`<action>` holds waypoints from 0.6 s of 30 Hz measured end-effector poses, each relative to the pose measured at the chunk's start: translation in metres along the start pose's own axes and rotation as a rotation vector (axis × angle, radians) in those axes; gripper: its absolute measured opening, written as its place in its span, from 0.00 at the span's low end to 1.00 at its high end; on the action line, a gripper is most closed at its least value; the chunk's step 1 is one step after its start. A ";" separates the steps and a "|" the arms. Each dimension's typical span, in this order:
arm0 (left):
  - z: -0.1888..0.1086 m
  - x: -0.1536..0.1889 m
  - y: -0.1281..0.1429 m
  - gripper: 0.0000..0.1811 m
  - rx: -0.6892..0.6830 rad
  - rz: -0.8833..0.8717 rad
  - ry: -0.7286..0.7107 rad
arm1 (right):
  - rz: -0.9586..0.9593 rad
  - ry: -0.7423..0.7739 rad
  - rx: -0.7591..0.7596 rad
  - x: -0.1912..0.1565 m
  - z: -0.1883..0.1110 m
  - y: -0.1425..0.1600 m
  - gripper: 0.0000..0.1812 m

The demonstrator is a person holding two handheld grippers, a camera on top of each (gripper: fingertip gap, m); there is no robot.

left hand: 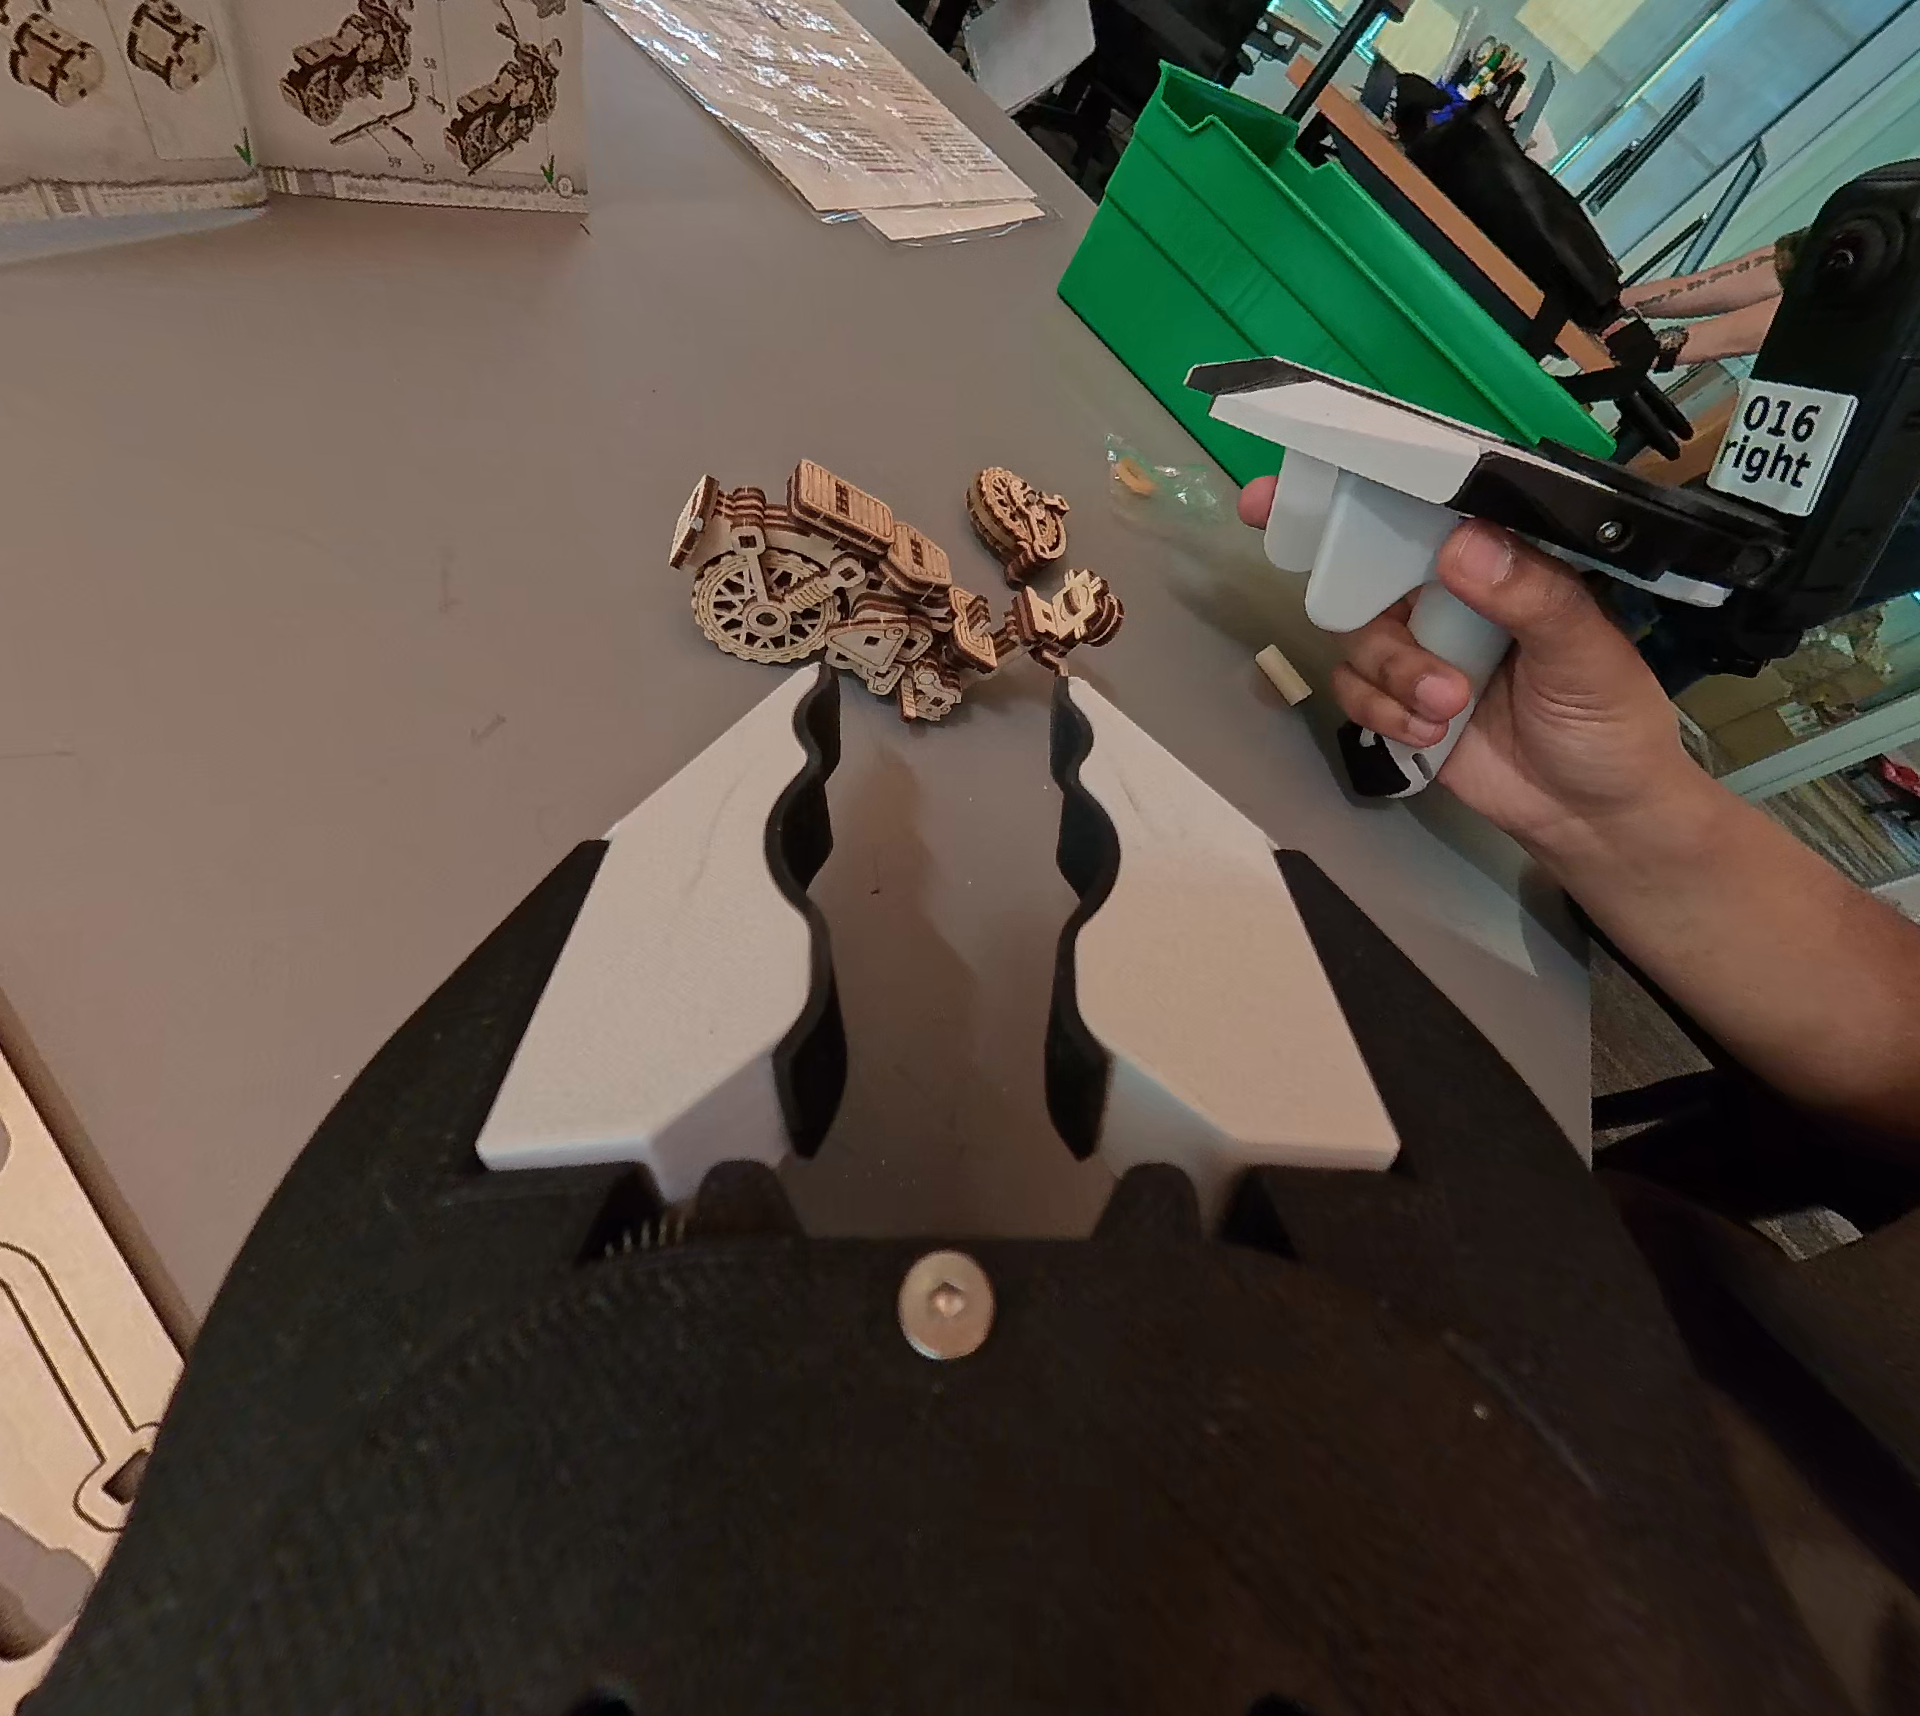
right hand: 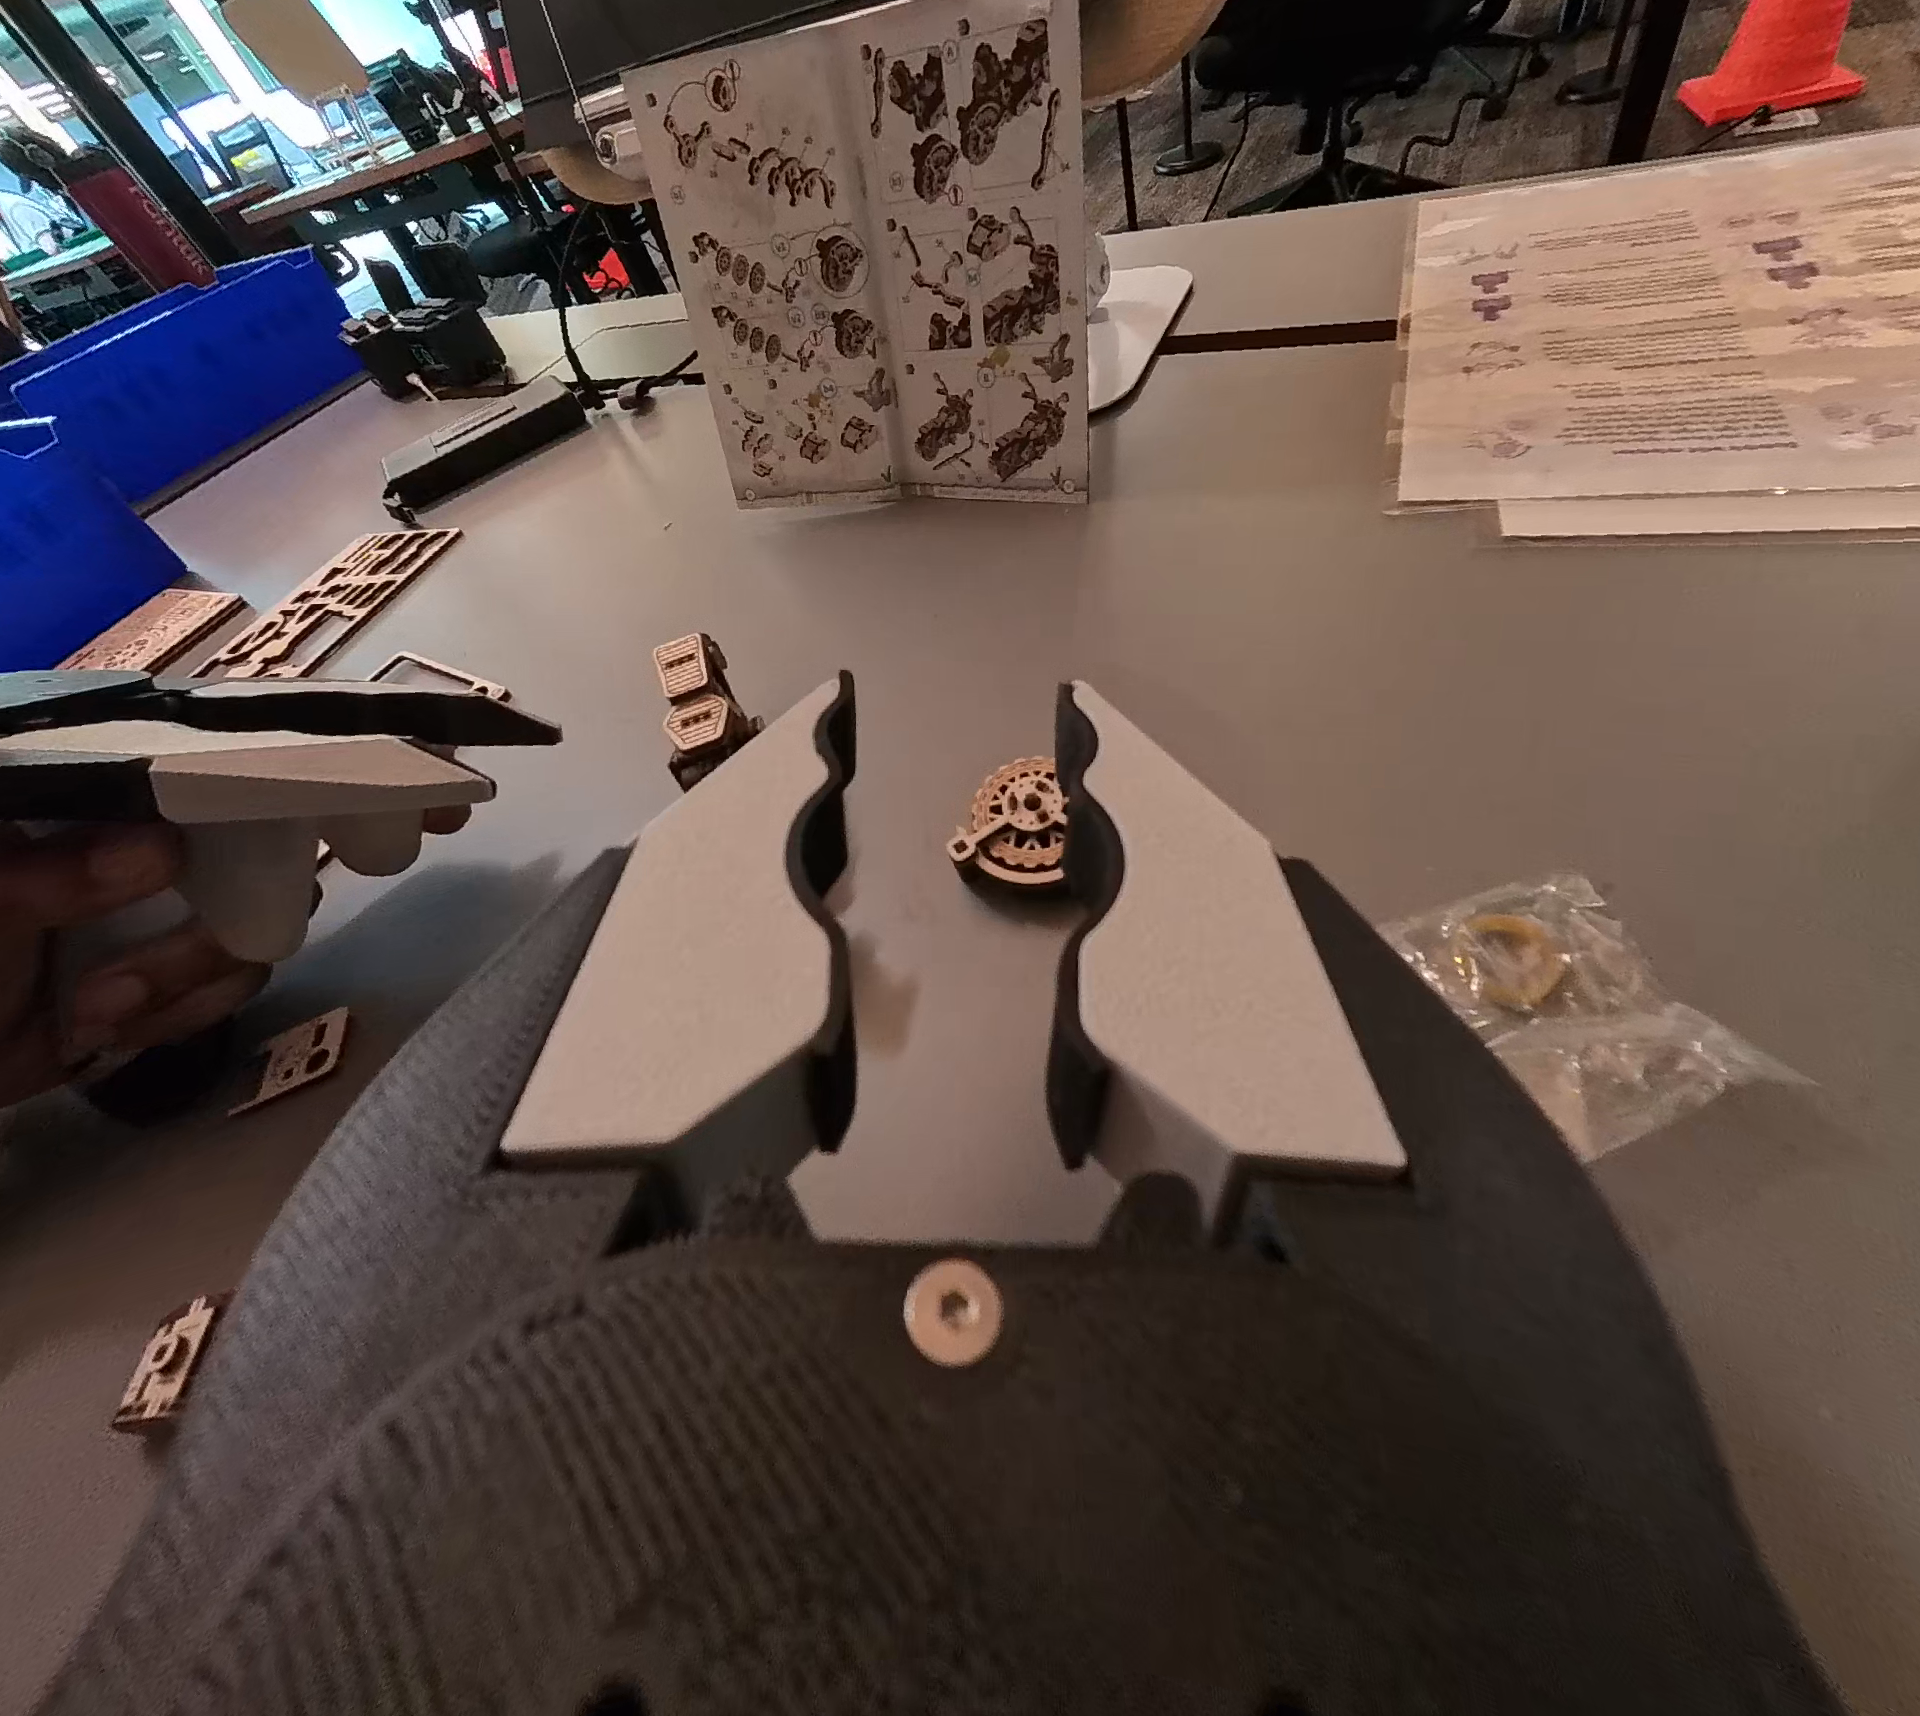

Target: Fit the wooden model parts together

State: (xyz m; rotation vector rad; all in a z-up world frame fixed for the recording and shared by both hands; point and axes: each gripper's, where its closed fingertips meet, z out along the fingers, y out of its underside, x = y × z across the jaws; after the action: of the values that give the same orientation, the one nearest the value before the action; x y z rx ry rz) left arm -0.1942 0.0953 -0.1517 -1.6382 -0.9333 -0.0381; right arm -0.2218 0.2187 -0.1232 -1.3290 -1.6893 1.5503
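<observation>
A partly built wooden motorcycle model [left hand: 821, 586] lies on its side on the grey table [left hand: 312, 523]. A separate wooden wheel piece [left hand: 1018, 513] lies just to its right. My left gripper [left hand: 943, 679] is open and empty, with its tips just short of the model. My right gripper [right hand: 956, 692] is open and empty. The wheel piece [right hand: 1013, 825] lies on the table between its fingers, close to the right one. The model [right hand: 696, 710] shows partly behind the right gripper's left finger. The right gripper [left hand: 1210, 383] is hand-held at the right. The left gripper [right hand: 514, 757] shows at the left edge.
An instruction booklet [right hand: 894, 264] stands at the back. Laminated sheets [right hand: 1662, 336] lie far right. A plastic bag [right hand: 1507, 970] with a yellow band lies to the right. Wooden part sheets [right hand: 332, 596] and small pieces [right hand: 301, 1058] lie left. A green bin [left hand: 1299, 264] and a blue bin [right hand: 156, 388] stand nearby.
</observation>
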 end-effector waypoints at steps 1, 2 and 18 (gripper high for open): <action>0.000 0.000 0.000 0.21 0.000 0.000 0.000 | 0.000 0.000 0.000 0.000 0.000 0.000 0.20; 0.000 0.000 0.000 0.21 0.000 0.000 0.000 | 0.000 -0.001 0.000 0.000 0.000 0.000 0.20; 0.000 0.000 0.000 0.21 0.000 -0.001 0.000 | -0.007 -0.001 0.003 0.000 -0.002 0.000 0.20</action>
State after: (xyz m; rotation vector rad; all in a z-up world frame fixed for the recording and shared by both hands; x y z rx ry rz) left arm -0.1944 0.0954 -0.1519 -1.6378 -0.9341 -0.0392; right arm -0.2199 0.2195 -0.1226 -1.3193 -1.6897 1.5493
